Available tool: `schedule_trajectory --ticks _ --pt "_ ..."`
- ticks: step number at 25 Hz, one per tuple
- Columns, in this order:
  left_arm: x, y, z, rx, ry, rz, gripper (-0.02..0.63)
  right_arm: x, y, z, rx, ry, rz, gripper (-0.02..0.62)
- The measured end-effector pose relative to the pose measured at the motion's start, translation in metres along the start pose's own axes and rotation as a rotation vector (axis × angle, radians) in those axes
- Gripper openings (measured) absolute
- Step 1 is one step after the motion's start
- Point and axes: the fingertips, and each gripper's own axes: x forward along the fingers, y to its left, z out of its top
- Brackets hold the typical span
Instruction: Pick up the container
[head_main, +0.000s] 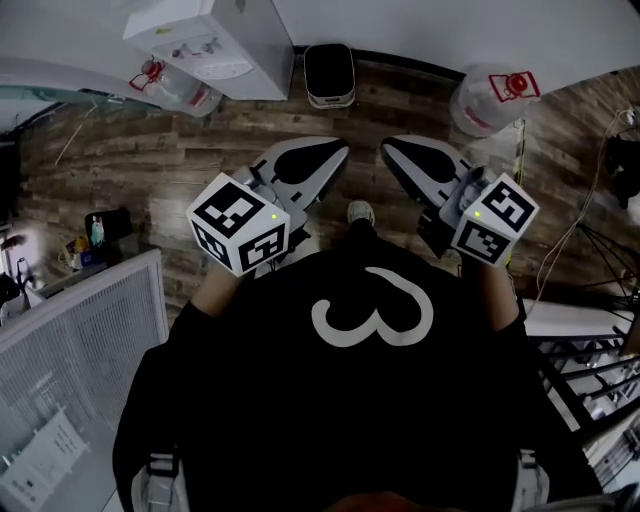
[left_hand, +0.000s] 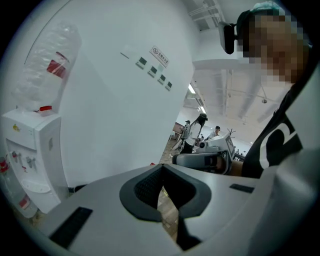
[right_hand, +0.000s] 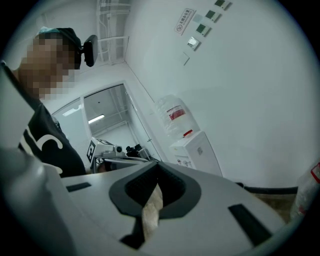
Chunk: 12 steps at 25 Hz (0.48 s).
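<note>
Spotting the dark container (head_main: 329, 75) down on the wooden floor (head_main: 200, 150): parked against the wall, just beside the white water dispenser (head_main: 215, 40), with a big water jug (head_main: 487, 98) further along on the other side. Well short of it, hovering over the floor: left claw (head_main: 335, 153), pinched fully together, gripping nothing. Same with the right claw (head_main: 396, 149): closed tight, empty. Held side by side ahead of the black shirt (head_main: 350, 400), pointing wallward.

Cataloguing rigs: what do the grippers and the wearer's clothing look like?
The left gripper and right gripper match: pale grey jaws, dark pads, each bearing a white cube of black square markers with a green light. The person wears a black top with a white swirl.
</note>
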Motion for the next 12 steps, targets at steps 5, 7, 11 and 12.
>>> schedule_trajectory --ticks 5,7,11,12 --pt "0.039 0.033 0.014 -0.018 0.015 0.035 0.012 0.013 -0.049 0.015 0.016 0.026 0.031 0.018" --pt "0.049 0.042 0.017 -0.025 0.018 0.049 0.012 0.017 -0.062 0.017 0.028 0.031 0.046 0.018" --pt "0.063 0.059 0.015 -0.037 0.019 0.056 0.012 0.028 -0.084 0.015 0.036 0.041 0.053 0.018" --pt "0.065 0.064 0.013 -0.04 0.021 0.057 0.012 0.032 -0.089 0.013 0.041 0.043 0.053 0.018"
